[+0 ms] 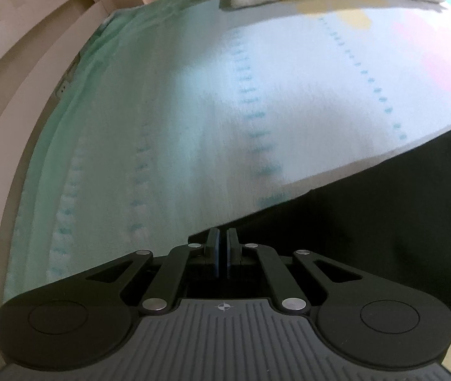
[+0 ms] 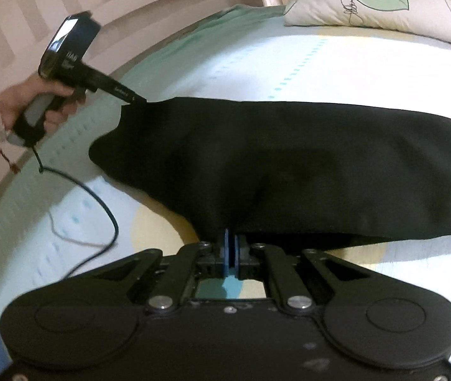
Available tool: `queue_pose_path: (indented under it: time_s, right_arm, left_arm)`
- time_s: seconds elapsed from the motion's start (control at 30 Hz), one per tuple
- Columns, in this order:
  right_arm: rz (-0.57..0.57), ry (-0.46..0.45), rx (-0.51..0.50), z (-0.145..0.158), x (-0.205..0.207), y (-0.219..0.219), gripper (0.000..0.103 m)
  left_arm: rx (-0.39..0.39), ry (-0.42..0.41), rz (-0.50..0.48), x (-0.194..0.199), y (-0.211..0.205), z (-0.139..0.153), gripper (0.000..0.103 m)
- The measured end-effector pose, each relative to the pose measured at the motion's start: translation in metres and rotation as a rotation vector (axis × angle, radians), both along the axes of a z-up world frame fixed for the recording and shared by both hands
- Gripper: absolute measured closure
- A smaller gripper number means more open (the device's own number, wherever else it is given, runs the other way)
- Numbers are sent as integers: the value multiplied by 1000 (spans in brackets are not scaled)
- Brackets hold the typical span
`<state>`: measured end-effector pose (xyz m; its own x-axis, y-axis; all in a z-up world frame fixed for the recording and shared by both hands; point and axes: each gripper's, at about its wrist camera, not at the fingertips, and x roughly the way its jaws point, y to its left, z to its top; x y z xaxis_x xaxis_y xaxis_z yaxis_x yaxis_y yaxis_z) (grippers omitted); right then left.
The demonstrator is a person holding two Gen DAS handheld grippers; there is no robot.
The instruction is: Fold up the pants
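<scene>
Lying dark pants (image 2: 289, 158), edges pinched

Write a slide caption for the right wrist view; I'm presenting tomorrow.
Both grippers pinch black pants on a bed.

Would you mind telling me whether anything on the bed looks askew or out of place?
Nothing looks damaged or spilled. The black pants lie across the bedspread unevenly, their near edge bunched where the right gripper pinches it. The left gripper pinches the far corner.
</scene>
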<state>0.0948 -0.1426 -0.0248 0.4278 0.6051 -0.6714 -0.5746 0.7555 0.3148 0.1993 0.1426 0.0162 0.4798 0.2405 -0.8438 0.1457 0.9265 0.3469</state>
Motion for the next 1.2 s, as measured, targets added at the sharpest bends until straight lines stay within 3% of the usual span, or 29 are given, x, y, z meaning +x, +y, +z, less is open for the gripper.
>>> queue_pose_path:
  time_s: [0.1,0.27,0.37,0.5,0.67,0.77,0.87,1.03,1.2]
  right_arm:
    - [10,-17,-21,-4,-3,5,98]
    - [-7,-4,-3,-8,-8,1,97]
    - [-19,-4,-2,-9,-9,4,97]
    - [-25,-1,1,-11,-13,2,97]
    - [-28,-1,-4,-7,-12,1,95]
    - [-32,-6,-3,-1,-15,-1,91]
    - [-21,-24,-19,7,-23,-7,85]
    - [-10,-85,-27,25,-41,-22,85]
    - [-137,-212,-24,42,-28,-42,85]
  left_arm:
    - [16,-8,12,0,1,-7,96]
    - [19,-27,93,11,10,-15,82]
    - [42,-42,140,18,15,-18,81]
    - [74,-69,268,25,32,-5,82]
    - [41,-102,351,14,48,19,82]
    - [-7,-102,301,-8,26,29,82]
    - [-120,-67,232,-33,-7,32,81]
    - [-299,21,88,-62,-76,21,81]
    - [-302,85,-95,-69,-151,-1,81]
